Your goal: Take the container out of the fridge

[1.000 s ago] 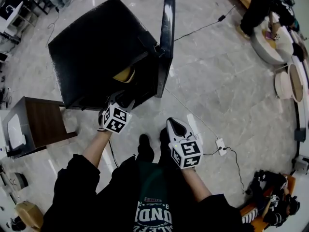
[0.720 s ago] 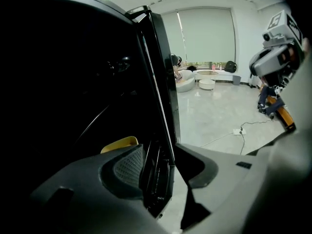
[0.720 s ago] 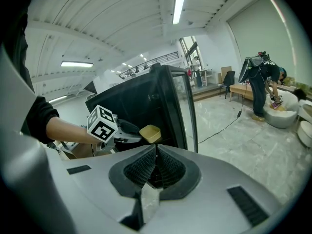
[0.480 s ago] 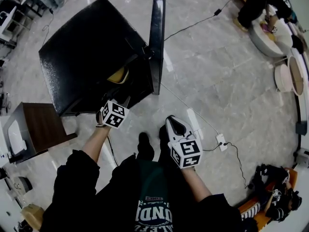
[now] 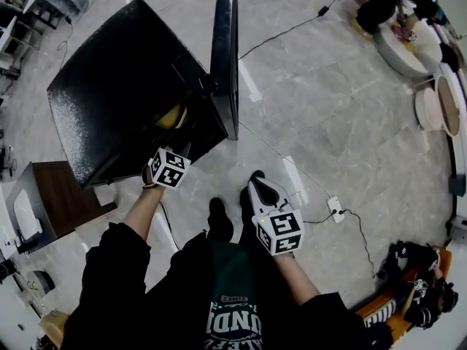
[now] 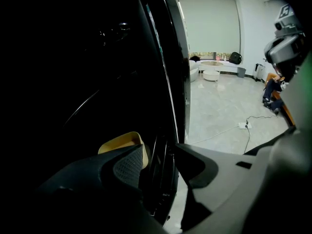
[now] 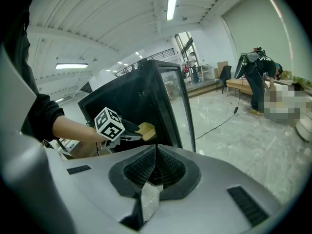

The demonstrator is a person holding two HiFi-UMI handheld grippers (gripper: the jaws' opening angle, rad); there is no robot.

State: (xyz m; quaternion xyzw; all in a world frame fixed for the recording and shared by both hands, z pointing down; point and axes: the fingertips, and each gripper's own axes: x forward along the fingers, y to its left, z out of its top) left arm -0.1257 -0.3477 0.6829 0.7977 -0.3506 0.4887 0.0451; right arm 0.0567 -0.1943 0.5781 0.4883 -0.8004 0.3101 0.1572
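The black fridge (image 5: 109,100) stands on the floor with its glass door (image 5: 225,49) swung open. A yellow container (image 5: 171,117) sits inside, just within the opening. My left gripper (image 5: 181,149) reaches into that opening. In the left gripper view its jaws (image 6: 161,167) stand apart, with the container (image 6: 119,143) showing just behind the left finger (image 6: 127,165) and the door edge (image 6: 170,82) ahead. I cannot tell whether the finger touches the container. The right gripper view shows the left gripper (image 7: 127,132) tip against the container (image 7: 147,129). My right gripper (image 5: 255,179) hangs lower right of the fridge, its pads (image 7: 156,161) pressed together, empty.
A brown side table (image 5: 62,188) stands left of the fridge. A white power strip (image 5: 334,208) with cables lies on the tiled floor to the right. A person (image 5: 387,6) bends over by round white furniture (image 5: 408,49) far right. Bags (image 5: 416,283) lie at lower right.
My left gripper has moved up and further into the fridge opening, nearer the yellow container. The right gripper has hardly shifted. The head view has swung slightly.
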